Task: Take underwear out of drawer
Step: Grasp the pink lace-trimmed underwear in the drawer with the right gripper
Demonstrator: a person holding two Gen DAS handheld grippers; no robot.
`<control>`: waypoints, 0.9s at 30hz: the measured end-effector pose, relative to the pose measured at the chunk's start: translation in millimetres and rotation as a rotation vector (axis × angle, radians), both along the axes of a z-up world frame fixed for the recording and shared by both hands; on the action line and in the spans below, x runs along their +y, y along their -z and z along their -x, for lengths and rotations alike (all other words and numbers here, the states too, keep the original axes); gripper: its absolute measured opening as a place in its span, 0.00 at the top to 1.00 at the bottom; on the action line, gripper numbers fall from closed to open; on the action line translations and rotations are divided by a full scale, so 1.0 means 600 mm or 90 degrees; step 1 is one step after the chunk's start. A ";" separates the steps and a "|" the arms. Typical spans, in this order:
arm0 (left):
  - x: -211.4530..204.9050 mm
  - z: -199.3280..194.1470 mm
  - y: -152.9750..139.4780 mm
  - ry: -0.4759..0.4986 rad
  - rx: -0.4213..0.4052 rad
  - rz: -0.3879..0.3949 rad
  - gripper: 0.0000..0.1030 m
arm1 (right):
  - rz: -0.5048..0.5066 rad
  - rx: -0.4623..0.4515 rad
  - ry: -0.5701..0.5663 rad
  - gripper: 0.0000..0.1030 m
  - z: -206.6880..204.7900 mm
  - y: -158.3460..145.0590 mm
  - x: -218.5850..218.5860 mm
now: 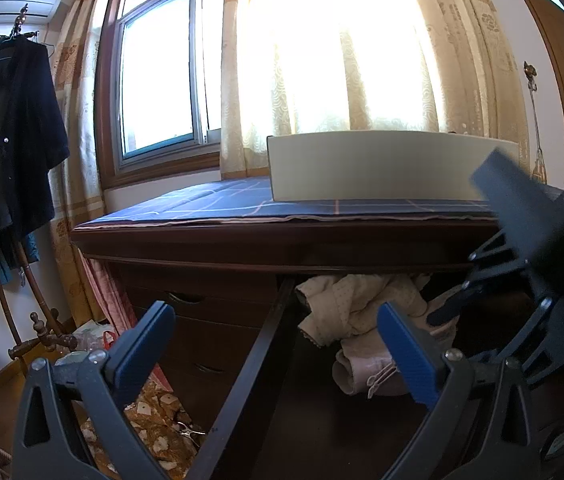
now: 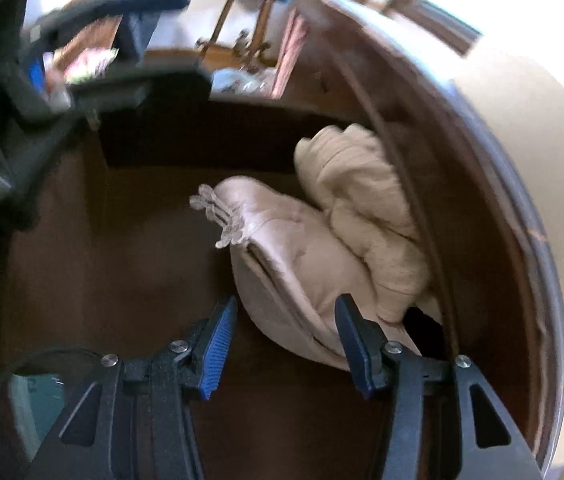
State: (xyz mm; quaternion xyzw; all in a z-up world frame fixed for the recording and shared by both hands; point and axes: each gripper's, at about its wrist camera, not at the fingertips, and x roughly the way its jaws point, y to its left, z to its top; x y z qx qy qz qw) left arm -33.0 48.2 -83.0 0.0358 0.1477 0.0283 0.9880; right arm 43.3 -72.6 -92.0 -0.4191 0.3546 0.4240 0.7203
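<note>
**Underwear still in the drawer, right claw poised above it**

Underwear (image 2: 302,248), a smooth pale-pink piece with a small bow at its edge, lay on the floor of the open drawer (image 2: 121,248). Behind it, pressed against the dresser front, sat a crumpled cream garment (image 2: 366,208), and nothing else showed in the drawer, whose dark wooden bottom was otherwise bare. Both pieces were bunched at the back, probably shoved there when the drawer slid out.

Just in front of the underwear, the right claw (image 2: 286,344) pointed steeply down into the drawer with its jaws parted about halfway and nothing between the pads. That spacing looked chosen to straddle the near fold of the pink fabric, which lay directly beyond the tips, so a grasp seemed to be the step at hand.

To the side of the underwear, the left claw (image 1: 277,348) stood wide open and empty, aimed almost level across the drawer's side rail, seemingly just waiting out of the way.

Above the underwear, the dresser's worktop (image 1: 209,204) carried a blue checked cloth and a white box (image 1: 382,168).
</note>
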 end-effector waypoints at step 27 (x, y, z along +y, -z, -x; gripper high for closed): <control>0.003 -0.005 -0.003 -0.014 0.012 0.008 0.00 | -0.236 0.165 0.212 0.73 0.034 -0.092 -0.137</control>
